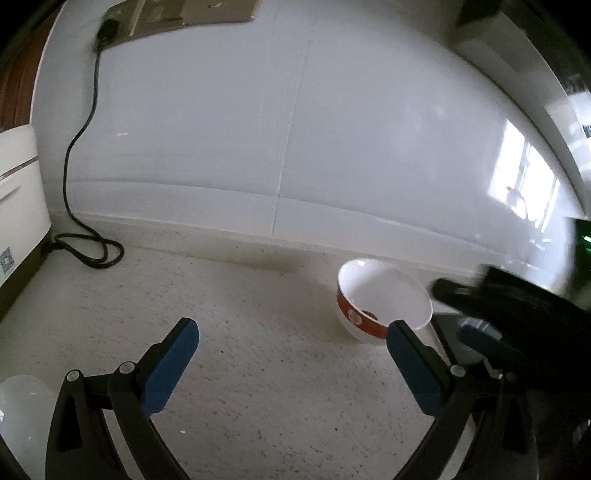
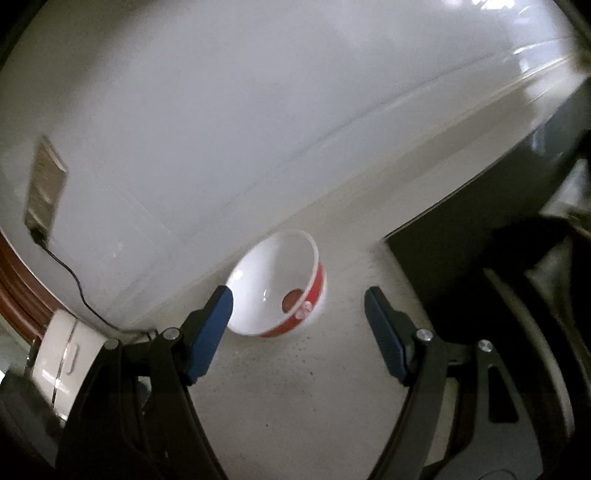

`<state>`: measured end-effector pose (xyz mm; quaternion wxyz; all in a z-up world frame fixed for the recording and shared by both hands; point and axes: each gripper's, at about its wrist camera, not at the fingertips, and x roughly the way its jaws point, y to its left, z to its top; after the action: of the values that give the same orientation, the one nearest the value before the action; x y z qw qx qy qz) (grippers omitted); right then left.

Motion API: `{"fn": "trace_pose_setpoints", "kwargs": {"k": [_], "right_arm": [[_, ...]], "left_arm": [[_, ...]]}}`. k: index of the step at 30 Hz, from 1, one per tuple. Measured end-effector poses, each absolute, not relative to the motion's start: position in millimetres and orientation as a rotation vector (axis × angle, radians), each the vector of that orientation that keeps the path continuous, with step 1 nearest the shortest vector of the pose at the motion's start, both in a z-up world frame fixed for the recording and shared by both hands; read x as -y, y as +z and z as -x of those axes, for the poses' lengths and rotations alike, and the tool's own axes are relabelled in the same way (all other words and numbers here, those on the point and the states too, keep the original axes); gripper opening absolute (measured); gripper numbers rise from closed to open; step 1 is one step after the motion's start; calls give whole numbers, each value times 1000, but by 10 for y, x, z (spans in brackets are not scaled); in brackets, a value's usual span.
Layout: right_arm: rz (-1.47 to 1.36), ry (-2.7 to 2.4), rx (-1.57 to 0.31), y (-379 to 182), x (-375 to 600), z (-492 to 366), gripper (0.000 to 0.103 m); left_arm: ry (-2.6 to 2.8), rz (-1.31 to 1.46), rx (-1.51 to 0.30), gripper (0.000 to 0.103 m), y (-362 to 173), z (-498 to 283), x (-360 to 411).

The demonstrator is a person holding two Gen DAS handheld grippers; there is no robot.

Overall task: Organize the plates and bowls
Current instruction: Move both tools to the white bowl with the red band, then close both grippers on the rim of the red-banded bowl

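Right now this looks like the approach step: nothing is grasped and one bowl [image 2: 275, 284] is the target. Left to right in the left wrist view: a white appliance [image 1: 16, 206] at the edge, its black cord [image 1: 83, 147] running from a wall outlet [image 1: 107, 31] down to a coil on the counter [image 1: 258, 369], then the left gripper [image 1: 291, 356] released and empty over bare counter, then the bowl by the wall, then the right gripper [image 1: 476, 328] blurred just beside it. In the right wrist view the right gripper [image 2: 299, 319] is also released, wide, with the bowl ahead between the finger lines but not touched; the left pad [image 2: 210, 332] overlaps the rim in the picture only. The bowl is white with a red band, upright, empty apart from a dark mark at the bottom. Next move, I'd judge: advance the right gripper and get one pad inside the rim, one outside, then clench. In the way: wall close behind the bowl, and a dark recess, likely a sink [image 2: 461, 258], just right of it. Glazed rim could slip.
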<state>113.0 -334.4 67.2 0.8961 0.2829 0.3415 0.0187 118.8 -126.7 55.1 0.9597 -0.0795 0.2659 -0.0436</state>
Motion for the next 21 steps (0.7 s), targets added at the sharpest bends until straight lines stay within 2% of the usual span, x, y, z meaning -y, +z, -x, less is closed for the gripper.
{"fn": "trace_pose_setpoints", "kwargs": {"k": [5, 6, 7, 9, 10, 17, 21], "right_arm": [[-517, 21, -955, 501, 3245, -1772, 74], [-506, 1, -1004, 435, 3225, -1832, 67], [-501, -18, -1030, 388, 3220, -1858, 56], [-543, 4, -1034, 307, 3245, -1836, 43], [-591, 47, -1014, 282, 3271, -1782, 31], [-587, 105, -984, 295, 3304, -1360, 18], [-587, 147, -974, 339, 3337, -1057, 17]], "left_arm": [[-123, 154, -562, 103, 558, -1184, 1282], [-133, 148, -573, 103, 551, -1189, 1300], [-143, 151, -581, 103, 547, -1187, 1305], [-169, 166, -606, 103, 525, -1205, 1319], [-177, 174, -615, 103, 516, -1211, 1318], [-229, 275, -690, 103, 415, -1320, 1210], [-271, 333, -765, 103, 284, -1424, 1184]]}}
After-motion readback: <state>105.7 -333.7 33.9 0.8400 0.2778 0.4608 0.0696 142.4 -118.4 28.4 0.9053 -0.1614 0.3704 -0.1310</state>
